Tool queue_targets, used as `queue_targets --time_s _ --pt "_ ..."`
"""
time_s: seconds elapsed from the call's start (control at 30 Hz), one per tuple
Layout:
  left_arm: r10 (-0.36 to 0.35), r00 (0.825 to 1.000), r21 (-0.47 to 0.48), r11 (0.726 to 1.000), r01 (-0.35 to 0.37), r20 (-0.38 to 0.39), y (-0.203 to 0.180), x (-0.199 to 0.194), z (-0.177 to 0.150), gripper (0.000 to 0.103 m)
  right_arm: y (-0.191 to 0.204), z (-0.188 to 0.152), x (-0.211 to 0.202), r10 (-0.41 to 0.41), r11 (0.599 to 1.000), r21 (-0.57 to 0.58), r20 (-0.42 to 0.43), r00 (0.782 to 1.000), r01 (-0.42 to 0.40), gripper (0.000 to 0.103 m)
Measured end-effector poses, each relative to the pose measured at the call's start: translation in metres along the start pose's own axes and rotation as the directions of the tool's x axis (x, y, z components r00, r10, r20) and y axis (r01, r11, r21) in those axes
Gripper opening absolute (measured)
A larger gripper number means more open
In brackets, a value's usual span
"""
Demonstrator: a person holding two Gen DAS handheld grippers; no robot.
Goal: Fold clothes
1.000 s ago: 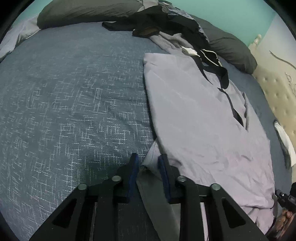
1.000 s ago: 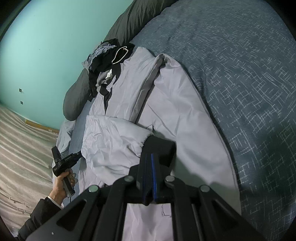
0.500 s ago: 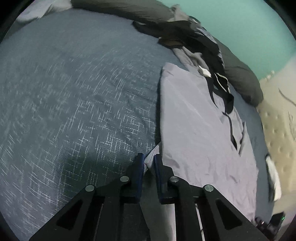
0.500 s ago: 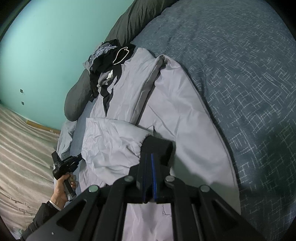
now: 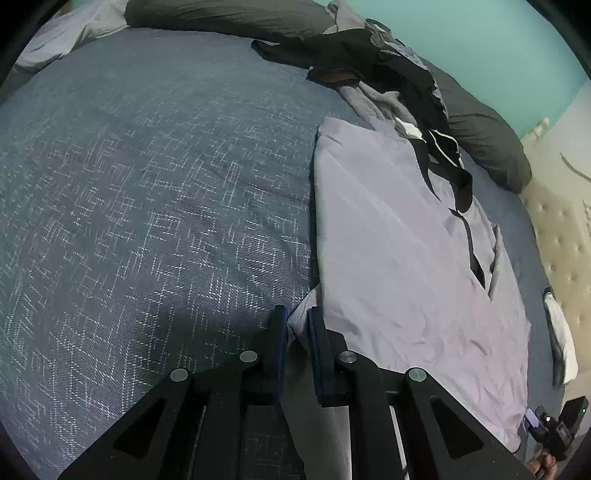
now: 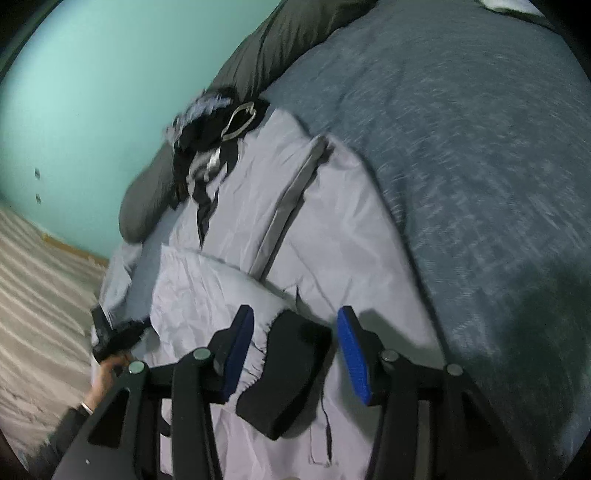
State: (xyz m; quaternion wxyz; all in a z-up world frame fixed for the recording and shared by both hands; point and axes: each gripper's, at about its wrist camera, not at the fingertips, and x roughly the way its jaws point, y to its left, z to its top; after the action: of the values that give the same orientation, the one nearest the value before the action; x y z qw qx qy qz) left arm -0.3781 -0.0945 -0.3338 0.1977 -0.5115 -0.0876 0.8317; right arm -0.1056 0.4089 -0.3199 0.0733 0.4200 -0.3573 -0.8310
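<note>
Lavender jacket (image 5: 399, 258): thin woven cloth, smooth, faint sheen, fine creases; black cuff (image 6: 288, 373) matt knit.
Bedspread (image 5: 147, 192): dark blue cloth, coarse weave, pale crosshatch flecks, matt.
Pillows (image 5: 229, 14): dark grey cloth, matt, softly wrinkled.
Left tool (image 5: 297, 325): matt black plastic fingers, blue rubbery pads, dull silver metal pins.
Right tool (image 6: 295, 350): same finish.
Headboard (image 5: 557, 236): cream, tufted, padded.
Wall (image 6: 92, 92): teal paint, smooth, matt.

A pale lilac-grey jacket (image 5: 399, 258) with black cuff (image 6: 284, 373) lies on blue-grey, white-flecked bedspread (image 5: 147, 203).
</note>
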Motion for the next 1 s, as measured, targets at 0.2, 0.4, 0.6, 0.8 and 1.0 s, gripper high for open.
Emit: queue_targets --time_s 0.2,0.4,0.6,0.8,1.0 --pt "0.010 1.000 0.014 1.000 -0.010 -0.005 -0.004 0.002 -0.001 0.013 0.010 -0.006 0.019 -0.064 0.995 -0.084 -0.048 0.997 0.060 0.034" --pt "0.011 1.000 0.011 1.000 -0.011 -0.004 -0.004 0.001 0.000 0.013 0.004 -0.008 0.016 -0.036 0.998 -0.060 -0.045 0.998 0.033 0.000" --pt "0.008 1.000 -0.008 1.000 -0.008 -0.003 -0.003 -0.002 0.001 0.013 0.014 -0.005 -0.017 -0.022 0.997 -0.069 0.058 0.998 0.026 0.000" --pt "0.022 1.000 0.008 1.000 -0.022 0.001 -0.009 -0.005 0.001 0.013 -0.006 -0.004 -0.007 0.027 1.000 0.008 0.014 1.000 -0.027 0.000" --pt "0.031 1.000 0.036 0.999 -0.031 0.000 -0.013 -0.008 0.004 0.013 0.003 -0.002 0.012 -0.017 0.999 -0.028 -0.020 1.000 0.016 0.045"
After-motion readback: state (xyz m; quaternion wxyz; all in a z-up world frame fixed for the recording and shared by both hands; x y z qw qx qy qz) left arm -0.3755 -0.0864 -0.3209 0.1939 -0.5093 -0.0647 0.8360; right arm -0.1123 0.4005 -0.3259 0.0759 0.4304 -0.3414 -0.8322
